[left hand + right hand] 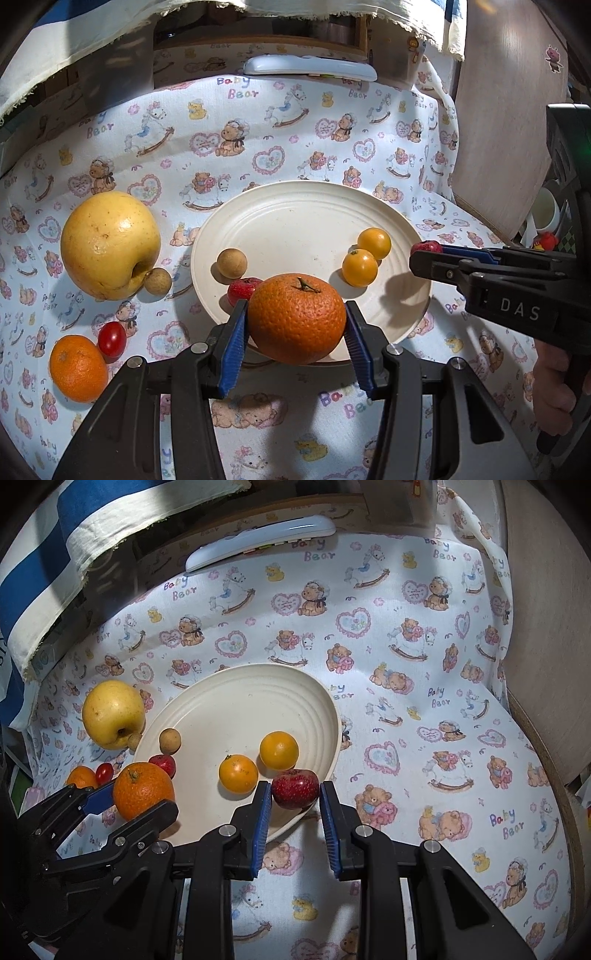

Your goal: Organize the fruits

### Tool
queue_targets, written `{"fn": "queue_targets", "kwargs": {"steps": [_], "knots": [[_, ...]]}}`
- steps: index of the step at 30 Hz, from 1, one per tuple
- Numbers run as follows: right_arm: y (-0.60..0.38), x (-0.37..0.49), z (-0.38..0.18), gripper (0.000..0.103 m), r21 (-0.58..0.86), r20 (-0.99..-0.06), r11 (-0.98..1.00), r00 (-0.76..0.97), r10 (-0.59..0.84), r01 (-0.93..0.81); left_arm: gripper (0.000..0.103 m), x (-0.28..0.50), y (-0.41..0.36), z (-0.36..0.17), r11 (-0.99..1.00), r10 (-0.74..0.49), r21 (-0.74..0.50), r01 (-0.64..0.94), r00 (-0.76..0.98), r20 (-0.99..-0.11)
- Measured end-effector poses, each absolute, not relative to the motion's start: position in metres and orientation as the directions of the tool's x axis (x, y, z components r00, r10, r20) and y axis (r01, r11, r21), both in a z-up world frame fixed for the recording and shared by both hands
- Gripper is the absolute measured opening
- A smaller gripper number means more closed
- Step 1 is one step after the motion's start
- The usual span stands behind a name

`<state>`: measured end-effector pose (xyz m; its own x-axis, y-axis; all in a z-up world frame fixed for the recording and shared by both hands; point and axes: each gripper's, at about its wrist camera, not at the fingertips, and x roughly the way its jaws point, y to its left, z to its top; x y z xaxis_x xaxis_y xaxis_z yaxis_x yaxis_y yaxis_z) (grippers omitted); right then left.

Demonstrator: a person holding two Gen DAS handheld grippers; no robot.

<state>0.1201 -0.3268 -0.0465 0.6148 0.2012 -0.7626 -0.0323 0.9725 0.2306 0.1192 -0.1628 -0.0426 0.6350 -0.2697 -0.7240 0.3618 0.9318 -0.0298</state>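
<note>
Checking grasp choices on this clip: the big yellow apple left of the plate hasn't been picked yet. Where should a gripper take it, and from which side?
Across the widest part of the yellow apple, fingers on its left and right flanks, coming from the near side with the left gripper. It lies tipped, its dimple facing the small brown longan that touches its lower right, so stay above that.

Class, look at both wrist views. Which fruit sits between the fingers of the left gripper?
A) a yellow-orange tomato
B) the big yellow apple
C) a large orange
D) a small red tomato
C: in the left wrist view the large orange fills the gap between the blue pads of the left gripper, at the near rim of the plate.
</note>
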Motion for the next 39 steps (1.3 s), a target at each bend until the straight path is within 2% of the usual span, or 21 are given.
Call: {"fn": "queue_targets", "kwargs": {"steps": [18,20,22,25,33,39], "knots": [[-0.329,0.119,-0.042,0.028,0.233,-0.757,0.972,0.623,0.197,-0.024,0.051,0.122,-0.167,-0.047,0.929,-0.242,0.019,0.37,0.646,-0.724],[-0.329,0.119,-0.042,0.028,0.236,-0.756,0.972,0.624,0.2,-0.026,0.054,0.121,-0.166,-0.046,0.931,-0.242,0.018,0.366,0.651,-0.72],[-0.329,0.118,-0.042,0.028,0.235,-0.754,0.971,0.625,0.201,-0.028,0.066,0.12,-0.165,-0.044,0.932,-0.236,0.027,0.361,0.662,-0.711],[-0.329,0.116,-0.04,0.028,0.237,-0.749,0.971,0.631,0.204,-0.032,0.071,0.116,-0.161,-0.038,0.937,-0.241,0.015,0.35,0.675,-0.697],[-0.327,0.103,-0.022,0.028,0.224,-0.688,0.973,0.698,0.199,-0.057,0.072,0.098,-0.141,0.002,0.957,-0.236,0.003,0.29,0.784,-0.574],[-0.318,0.092,-0.012,0.028,0.209,-0.634,0.973,0.743,0.214,-0.103,0.081,0.069,-0.121,0.037,0.969,-0.197,0.04,0.242,0.866,-0.46]]}}
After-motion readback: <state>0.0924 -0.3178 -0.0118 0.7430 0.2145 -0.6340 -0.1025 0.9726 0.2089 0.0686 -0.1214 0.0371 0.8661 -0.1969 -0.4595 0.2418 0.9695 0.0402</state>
